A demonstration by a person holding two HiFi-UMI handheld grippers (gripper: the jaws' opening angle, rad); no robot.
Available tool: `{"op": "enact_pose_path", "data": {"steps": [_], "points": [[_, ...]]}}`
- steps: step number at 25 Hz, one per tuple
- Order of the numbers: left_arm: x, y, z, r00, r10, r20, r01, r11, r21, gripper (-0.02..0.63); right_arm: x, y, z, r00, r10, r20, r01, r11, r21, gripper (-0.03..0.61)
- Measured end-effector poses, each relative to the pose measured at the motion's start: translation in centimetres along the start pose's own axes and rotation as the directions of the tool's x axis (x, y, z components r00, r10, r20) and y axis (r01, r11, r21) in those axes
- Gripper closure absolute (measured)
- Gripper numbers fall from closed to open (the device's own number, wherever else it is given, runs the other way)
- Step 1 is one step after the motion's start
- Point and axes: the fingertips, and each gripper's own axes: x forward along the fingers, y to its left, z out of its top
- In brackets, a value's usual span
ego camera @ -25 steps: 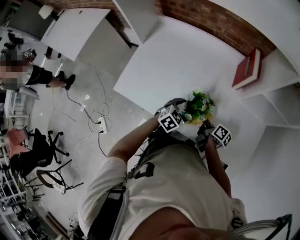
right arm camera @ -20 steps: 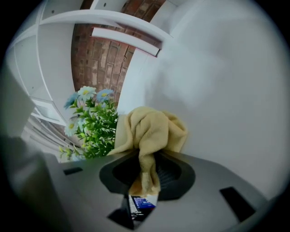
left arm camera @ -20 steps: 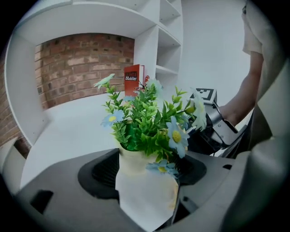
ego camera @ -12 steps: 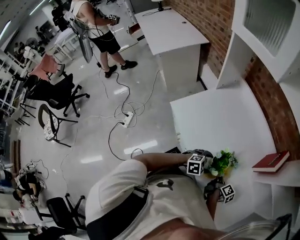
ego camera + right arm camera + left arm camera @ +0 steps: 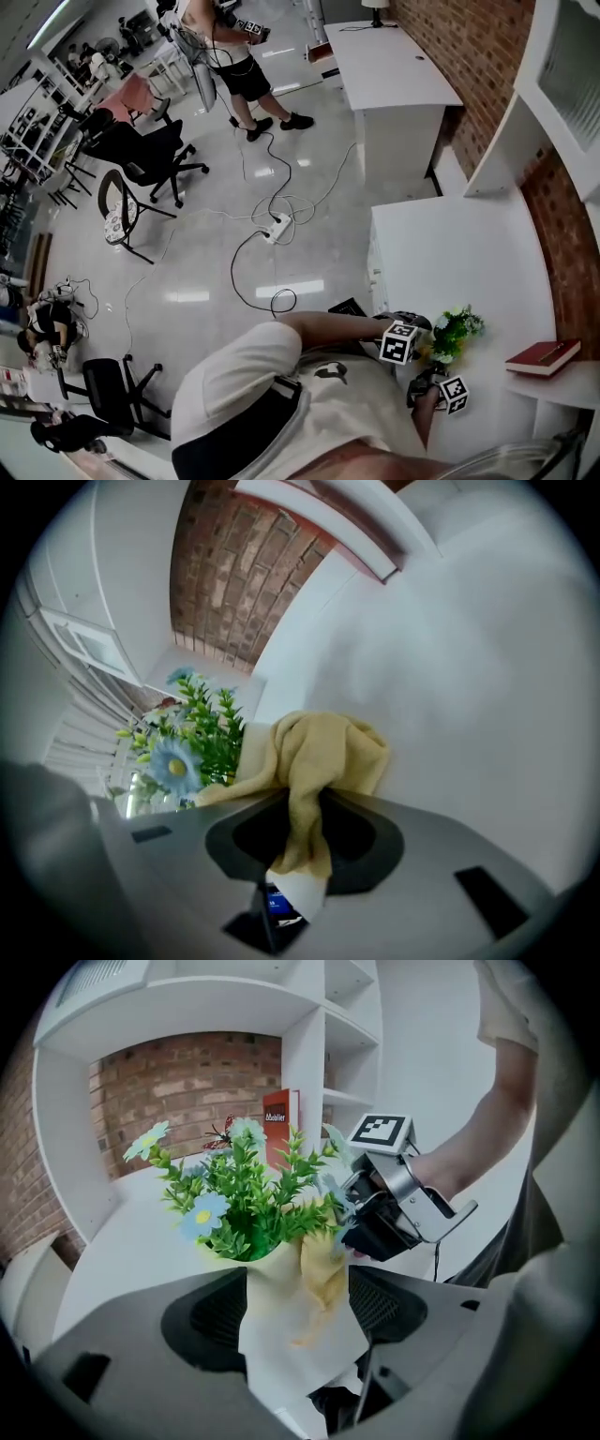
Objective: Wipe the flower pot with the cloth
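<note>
The flower pot (image 5: 272, 1321), pale and filled with a green plant (image 5: 248, 1204) with blue flowers, stands between the pads of my left claw (image 5: 298, 1309), which grips it by its sides at the near edge of the white surface (image 5: 441, 253). I cannot tell whether it rests there or is lifted a little. My right claw (image 5: 305, 829) is closed on the yellow cloth (image 5: 323, 752), whose bunched end lies against the pot's wall just under the rim. To wipe well, I judge I should keep the left grip firm, press the cloth flat on the wall, sweep down and around, and stay below the leaves. Compared with a second ago, my head has swung. The floor (image 5: 206, 262) with its cables now fills most of the head view, the red book (image 5: 542, 357) sits low at the right, and both claws are at the pot as before.
</note>
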Motion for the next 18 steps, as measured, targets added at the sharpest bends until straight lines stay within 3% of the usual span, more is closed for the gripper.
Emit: {"op": "enact_pose_path", "data": {"steps": [9, 14, 18], "points": [[-1.1, -0.3, 0.0, 1.0, -0.002, 0.005, 0.002, 1.0, -0.021, 0.287, -0.7, 1.8, -4.1, 0.998, 0.037, -0.047, -0.034, 0.997, 0.064, 0.476], [-2.1, 1.2, 0.9, 0.999, 0.005, 0.043, -0.006, 1.0, 0.022, 0.287, -2.0, 2.5, -1.1, 0.997, 0.054, 0.06, -0.061, 0.991, 0.115, 0.476], [-2.4, 3.0, 0.6, 0.998, -0.014, 0.053, 0.016, 0.999, -0.029, 0.287, -2.8, 2.6, 1.6, 0.987, 0.048, 0.156, -0.069, 0.989, 0.131, 0.476]]}}
